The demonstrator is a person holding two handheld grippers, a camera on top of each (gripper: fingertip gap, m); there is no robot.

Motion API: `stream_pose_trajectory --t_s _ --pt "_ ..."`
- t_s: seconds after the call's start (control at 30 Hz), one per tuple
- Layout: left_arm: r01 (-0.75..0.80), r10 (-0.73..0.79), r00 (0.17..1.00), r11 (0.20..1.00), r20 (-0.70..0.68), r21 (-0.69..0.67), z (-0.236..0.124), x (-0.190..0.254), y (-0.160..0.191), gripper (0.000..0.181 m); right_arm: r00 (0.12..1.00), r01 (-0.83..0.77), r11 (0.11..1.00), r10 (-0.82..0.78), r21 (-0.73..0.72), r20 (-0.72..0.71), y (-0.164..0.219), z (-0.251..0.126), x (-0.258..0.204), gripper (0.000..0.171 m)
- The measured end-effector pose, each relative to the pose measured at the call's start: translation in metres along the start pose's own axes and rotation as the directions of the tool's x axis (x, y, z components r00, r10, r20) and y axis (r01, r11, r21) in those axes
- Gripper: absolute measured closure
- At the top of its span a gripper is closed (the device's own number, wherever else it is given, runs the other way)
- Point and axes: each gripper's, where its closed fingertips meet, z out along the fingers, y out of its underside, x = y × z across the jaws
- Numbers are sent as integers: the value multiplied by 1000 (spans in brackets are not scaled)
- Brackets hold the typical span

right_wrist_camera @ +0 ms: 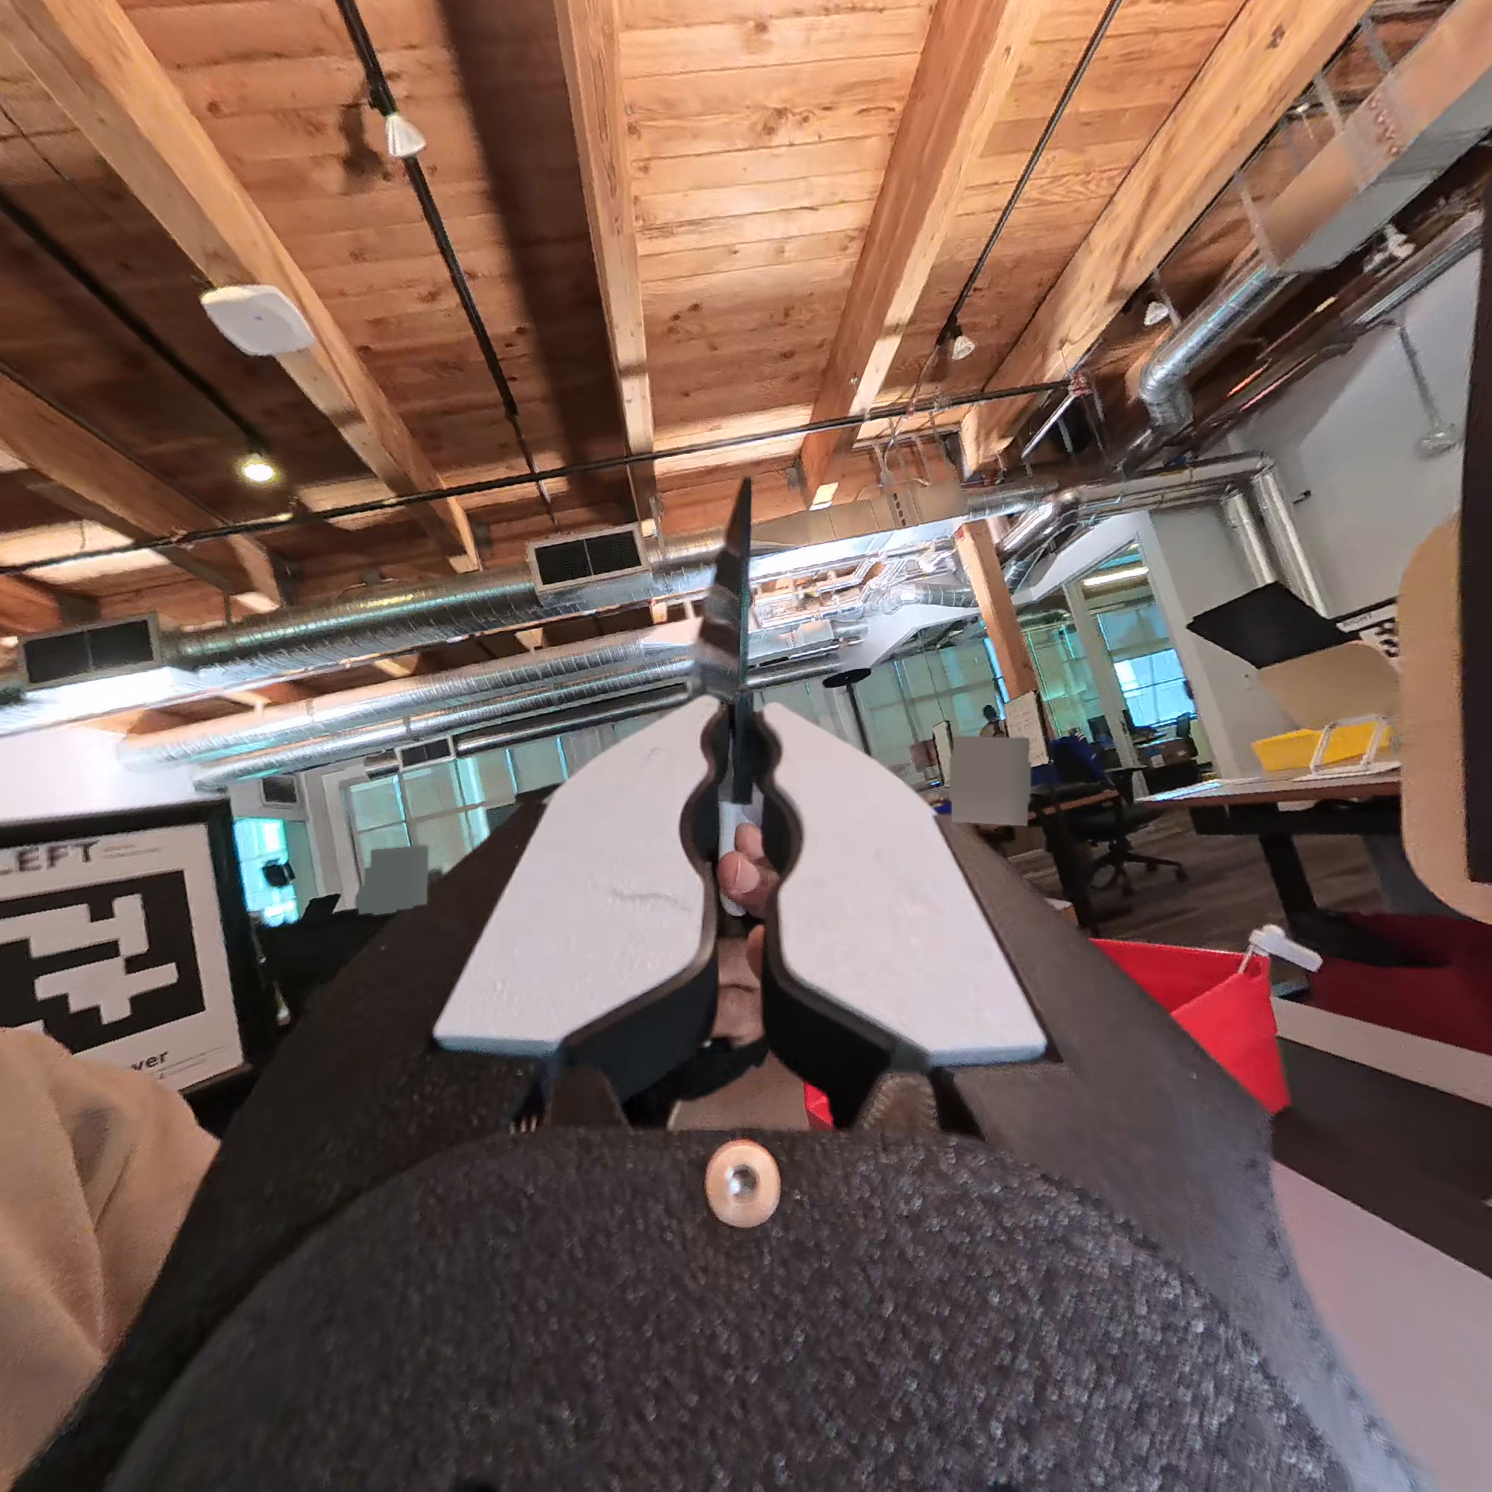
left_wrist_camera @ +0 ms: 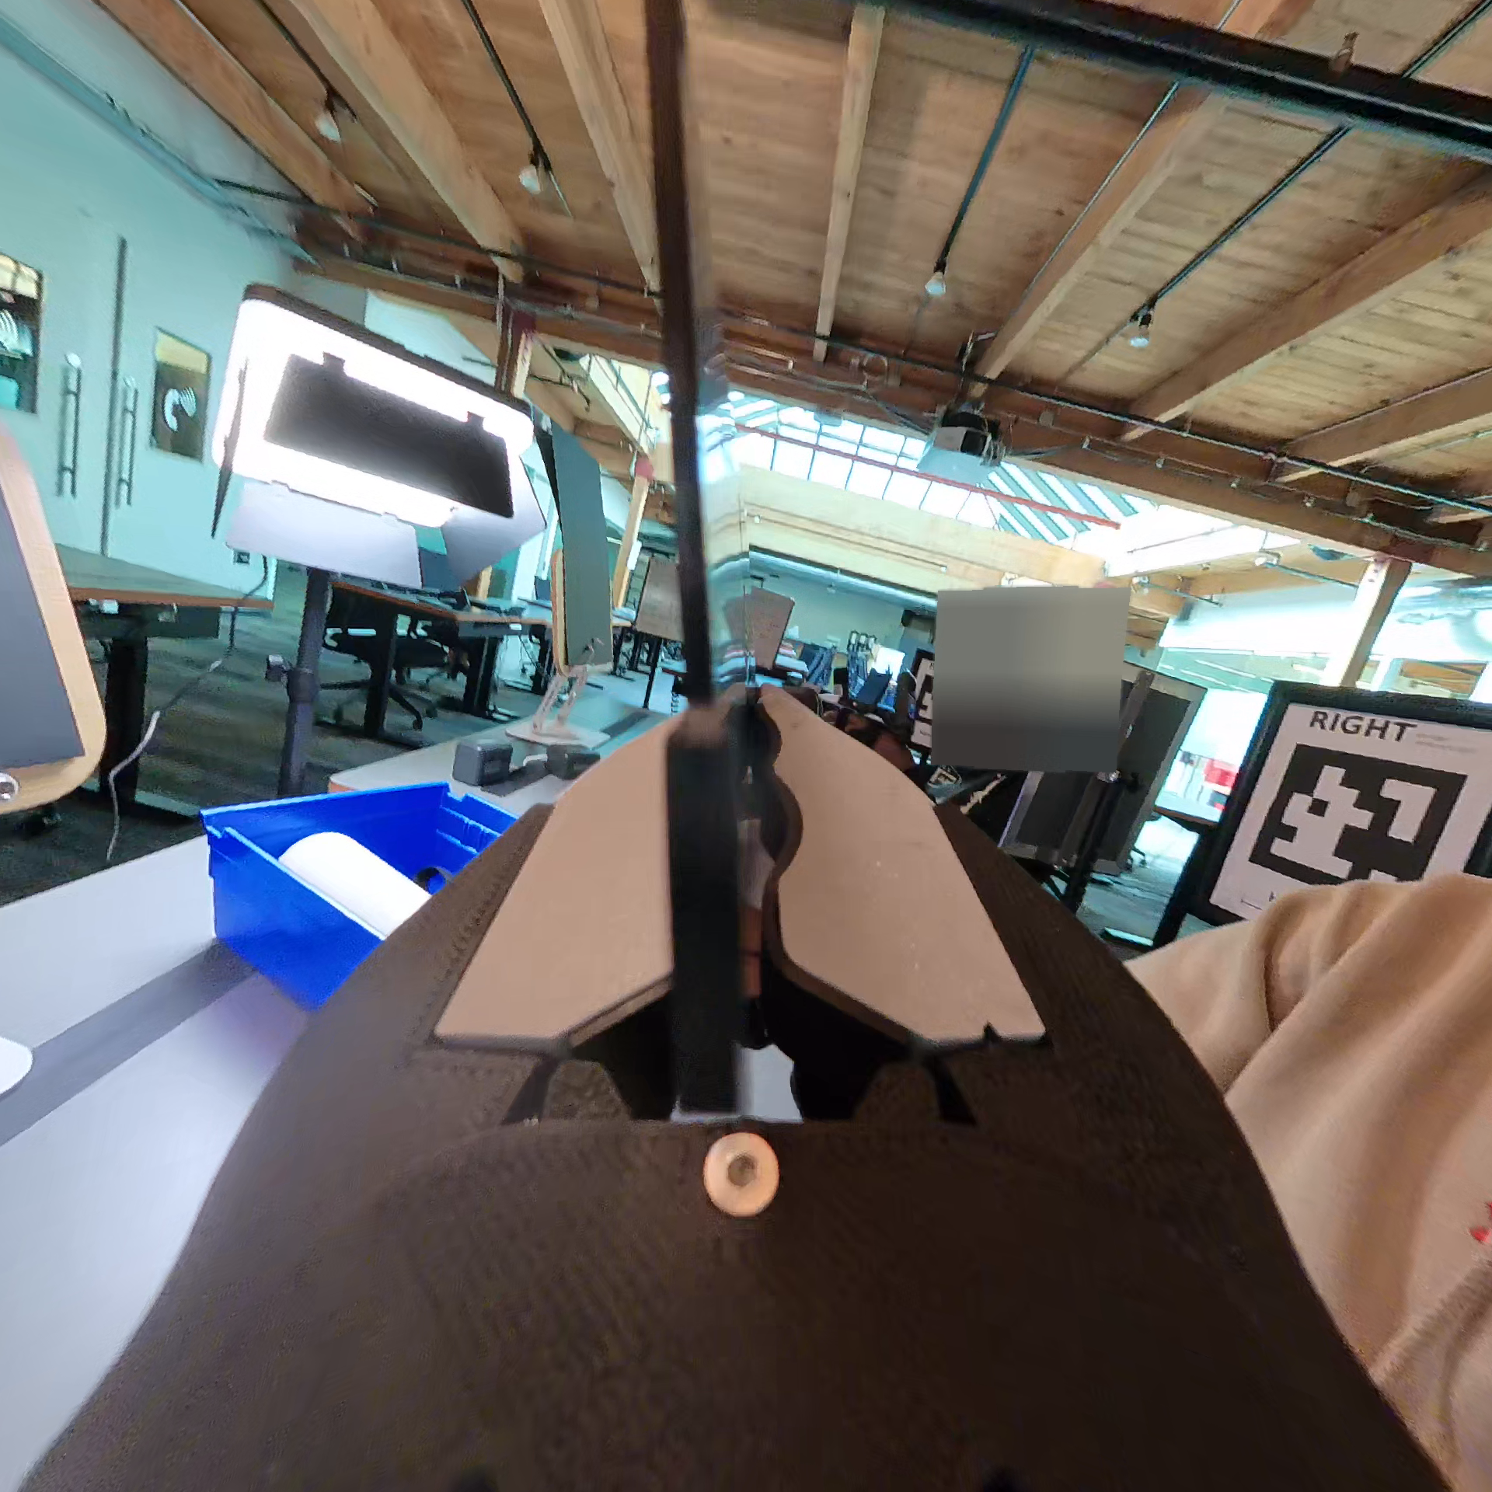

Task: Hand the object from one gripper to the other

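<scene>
In the left wrist view my left gripper [left_wrist_camera: 747, 694] is shut on a thin black flat object [left_wrist_camera: 702, 888] seen edge-on. The object runs from deep between the fingers up past the top of the frame. In the right wrist view my right gripper [right_wrist_camera: 739, 710] is shut on a thin black blade-like piece [right_wrist_camera: 733, 613] that sticks up beyond the fingertips to a point. A person's finger [right_wrist_camera: 739, 876] shows through the gap behind the fingers. I cannot tell whether both grippers hold the same object. Both grippers point upward toward the wooden ceiling.
A blue bin [left_wrist_camera: 266, 904] holding a white roll [left_wrist_camera: 347, 876] sits on the grey table [left_wrist_camera: 105, 1130] at the left. A red bin [right_wrist_camera: 1203, 1009] stands at the right. Black-and-white marker boards [left_wrist_camera: 1364, 807] [right_wrist_camera: 97, 953] and a beige sleeve [left_wrist_camera: 1332, 1130] are close by. About 7 cm separates my left fingertips from my right.
</scene>
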Motion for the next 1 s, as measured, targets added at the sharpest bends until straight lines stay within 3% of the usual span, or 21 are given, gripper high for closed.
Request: stream_pose_trajectory --t_s 0.07,0.2,0.33,0.47,0.6,0.67,0.7,0.73,0.8,0.9,1.0 --pt "23 -23 1000 1000 -5 -8 -2 -1 -1 179 1000 3 1000 -3 -14 13 1 1 -3 168" --pt "11 -16 999 992 34 127 -2 -7 -10 175 1000 -5 999 5 37 2 13 3 -6 168" --pt "-13 8 999 995 44 103 1 -7 -5 179 995 -101 994 101 38 -7 44 7 -3 168" --pt "-78 91 994 982 68 -170 -11 -11 6 179 995 -94 960 102 -264 19 82 10 6 162" --pt "-157 192 981 875 30 -458 -21 -5 39 179 993 116 924 -111 -365 35 63 -1 17 144" --pt "-167 191 982 824 -13 -541 -21 -1 57 179 989 143 891 -114 -432 93 65 -5 10 143" --pt "-160 177 984 813 -24 -560 -20 0 63 179 984 156 864 -95 -478 148 73 -8 2 152" --pt "-150 158 987 811 -35 -565 -19 0 67 179 976 168 837 -67 -521 207 82 -11 -7 169" --pt "-122 135 991 852 -11 -509 -16 -5 59 174 970 212 843 -121 -495 209 84 -9 -7 169" --pt "-59 115 982 941 149 -334 -8 -30 37 160 962 274 878 -252 -393 105 69 -2 6 170" --pt "-79 136 956 973 261 -215 -4 -46 27 133 875 447 846 -482 -292 -57 47 -3 23 170"
